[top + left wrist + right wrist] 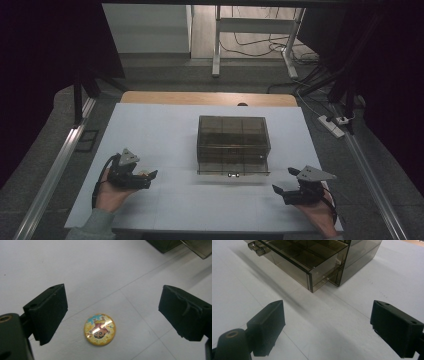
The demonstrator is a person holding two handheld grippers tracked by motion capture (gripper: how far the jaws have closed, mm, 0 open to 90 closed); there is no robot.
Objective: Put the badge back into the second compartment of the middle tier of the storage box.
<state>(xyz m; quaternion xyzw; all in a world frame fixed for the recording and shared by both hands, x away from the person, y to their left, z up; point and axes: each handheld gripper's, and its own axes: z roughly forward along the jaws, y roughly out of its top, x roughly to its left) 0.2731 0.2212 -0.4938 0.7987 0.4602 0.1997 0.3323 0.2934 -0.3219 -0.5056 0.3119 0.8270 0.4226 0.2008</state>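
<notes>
A smoky transparent drawer box [233, 144] stands mid-table, its lower drawer [304, 258] pulled out toward me, with a small handle [233, 175] at its front. A round yellow badge with a cartoon figure [100, 329] lies flat on the white table, between the wide-apart jaws of my left gripper [112, 312]. That left gripper [148, 176] rests at the front left, open and holding nothing. At the front right my right gripper [283, 182] is open too, empty, aimed at the drawer's corner from a short distance.
The white tabletop [165, 130] has a wooden strip [210, 98] along its far edge. Metal rails [55, 170] run down both sides. Beyond the table are a desk frame [250, 30], cables and a power strip [332, 126] on the floor.
</notes>
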